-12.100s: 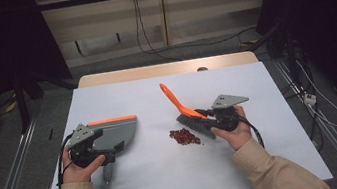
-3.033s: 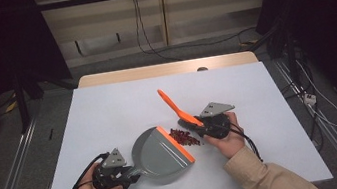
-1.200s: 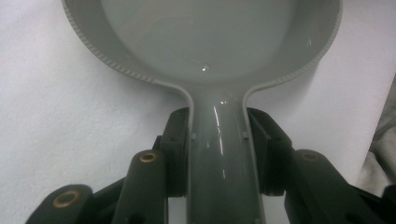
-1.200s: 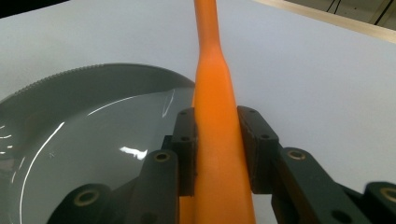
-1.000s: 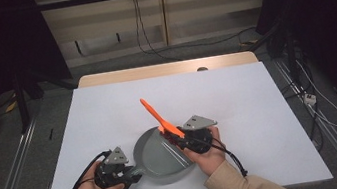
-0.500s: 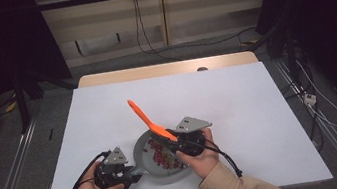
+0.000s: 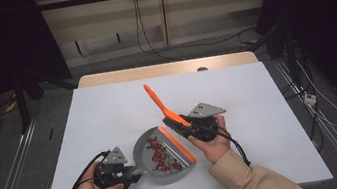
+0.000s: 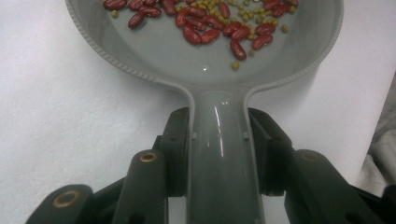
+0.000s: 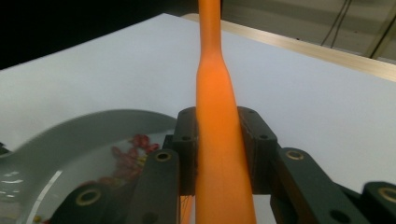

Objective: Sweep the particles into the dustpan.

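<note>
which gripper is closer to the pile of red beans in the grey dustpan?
Right. The right gripper, clamped on the orange brush, sits just past the pan's orange lip beside the red beans. The left gripper holds the grey dustpan by its handle, farther off.

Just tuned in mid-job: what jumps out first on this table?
A grey dustpan near the table's front edge holds a scatter of red beans, its handle clamped in the left gripper. Just right of it, the right gripper grips a bright orange brush, handle pointing up and away.
</note>
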### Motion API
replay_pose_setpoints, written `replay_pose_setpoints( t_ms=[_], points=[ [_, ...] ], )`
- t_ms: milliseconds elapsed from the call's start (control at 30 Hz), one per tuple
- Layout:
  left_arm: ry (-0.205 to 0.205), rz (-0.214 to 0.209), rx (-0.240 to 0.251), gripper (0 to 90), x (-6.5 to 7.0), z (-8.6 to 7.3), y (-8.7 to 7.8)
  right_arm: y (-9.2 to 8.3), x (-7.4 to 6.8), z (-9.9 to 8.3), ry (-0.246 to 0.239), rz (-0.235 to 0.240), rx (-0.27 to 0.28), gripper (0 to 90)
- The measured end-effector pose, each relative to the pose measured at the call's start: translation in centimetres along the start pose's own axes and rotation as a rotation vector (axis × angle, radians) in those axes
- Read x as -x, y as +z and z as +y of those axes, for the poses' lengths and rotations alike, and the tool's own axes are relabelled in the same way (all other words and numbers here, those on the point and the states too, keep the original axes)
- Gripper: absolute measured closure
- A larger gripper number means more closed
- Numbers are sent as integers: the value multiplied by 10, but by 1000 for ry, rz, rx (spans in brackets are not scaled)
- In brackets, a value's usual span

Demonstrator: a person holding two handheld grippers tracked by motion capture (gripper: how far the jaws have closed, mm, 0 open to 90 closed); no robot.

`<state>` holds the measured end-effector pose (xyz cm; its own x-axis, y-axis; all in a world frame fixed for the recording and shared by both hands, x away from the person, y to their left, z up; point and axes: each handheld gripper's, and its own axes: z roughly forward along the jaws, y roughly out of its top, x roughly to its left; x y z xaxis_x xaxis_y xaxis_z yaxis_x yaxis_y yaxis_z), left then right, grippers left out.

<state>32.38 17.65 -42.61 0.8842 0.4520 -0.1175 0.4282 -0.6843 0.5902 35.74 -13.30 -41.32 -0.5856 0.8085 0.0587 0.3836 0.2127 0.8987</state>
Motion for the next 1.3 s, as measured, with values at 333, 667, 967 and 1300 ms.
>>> replay_pose_setpoints(
  t_ms=[333,667,967,1300],
  points=[
    [-17,-3,4,624,1,1,1,12,-7,-20,-29,-1,-45,711],
    [-19,-2,5,624,1,0,1,12,-33,-15,11,94,-15,712],
    [-9,-2,3,623,0,0,1,7,-27,-2,4,89,34,713],
    [-12,1,0,624,0,0,1,10,-11,-26,-59,-32,8,713]
  ],
)
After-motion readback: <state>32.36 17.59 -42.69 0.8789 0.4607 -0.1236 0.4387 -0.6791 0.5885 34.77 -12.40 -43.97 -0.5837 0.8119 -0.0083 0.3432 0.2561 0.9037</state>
